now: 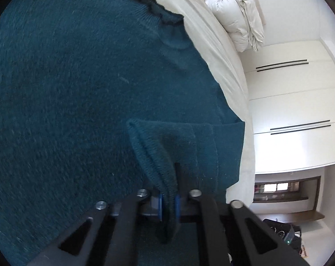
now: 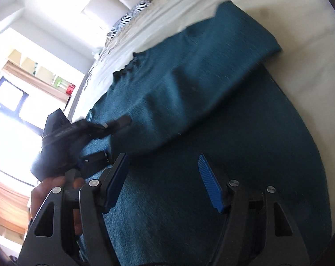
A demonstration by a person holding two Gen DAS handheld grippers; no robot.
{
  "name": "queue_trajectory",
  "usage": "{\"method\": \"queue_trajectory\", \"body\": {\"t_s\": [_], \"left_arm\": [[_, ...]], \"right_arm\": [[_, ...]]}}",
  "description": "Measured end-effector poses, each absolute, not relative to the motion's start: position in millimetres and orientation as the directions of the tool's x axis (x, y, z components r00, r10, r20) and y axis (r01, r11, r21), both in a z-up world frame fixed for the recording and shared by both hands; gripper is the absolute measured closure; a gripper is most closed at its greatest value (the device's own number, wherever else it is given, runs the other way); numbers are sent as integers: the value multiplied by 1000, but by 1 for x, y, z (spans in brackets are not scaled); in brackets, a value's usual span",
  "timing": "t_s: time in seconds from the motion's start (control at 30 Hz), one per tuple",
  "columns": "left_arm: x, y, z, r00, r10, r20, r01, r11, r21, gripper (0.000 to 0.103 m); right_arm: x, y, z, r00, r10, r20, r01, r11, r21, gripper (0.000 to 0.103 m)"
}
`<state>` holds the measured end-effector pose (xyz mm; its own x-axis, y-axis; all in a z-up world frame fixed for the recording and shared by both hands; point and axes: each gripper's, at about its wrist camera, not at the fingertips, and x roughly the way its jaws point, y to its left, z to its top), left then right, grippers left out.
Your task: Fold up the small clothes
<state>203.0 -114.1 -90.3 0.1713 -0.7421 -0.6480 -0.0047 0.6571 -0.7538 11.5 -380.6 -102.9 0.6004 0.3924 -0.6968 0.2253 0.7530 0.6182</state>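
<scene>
A dark teal knit sweater (image 1: 78, 88) lies spread on a white bed (image 1: 222, 51); its frilled collar (image 1: 158, 11) points away. My left gripper (image 1: 168, 201) is shut on the ribbed cuff of a sleeve (image 1: 158, 155), which is lifted over the sweater's body. In the right wrist view the sweater (image 2: 233, 155) fills the frame, with one sleeve (image 2: 211, 66) folded across it. My right gripper (image 2: 163, 177) is open and empty just above the knit. The left gripper (image 2: 87, 130) shows there at the left, blurred.
A rolled white duvet (image 1: 236, 15) lies at the head of the bed. White wardrobe doors (image 1: 289, 102) stand beyond the bed edge. A zebra-print pillow (image 2: 132, 15) and padded headboard (image 2: 114, 2) are at the far end. A bright window (image 2: 10, 102) is on the left.
</scene>
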Motion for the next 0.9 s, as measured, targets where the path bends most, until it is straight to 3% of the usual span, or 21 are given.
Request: {"method": "queue_trajectory", "body": {"t_s": [0.33, 0.7, 0.9], "left_arm": [[247, -51, -11, 378, -674, -635, 131, 718, -684, 94], [259, -13, -79, 351, -592, -726, 14, 778, -628, 93], [259, -3, -92, 357, -639, -681, 14, 733, -680, 78]], "right_arm": [[1, -402, -122, 609, 407, -681, 264, 706, 657, 39], [3, -405, -116, 604, 410, -684, 272, 700, 660, 39], [22, -437, -77, 651, 418, -633, 238, 679, 694, 39]]}}
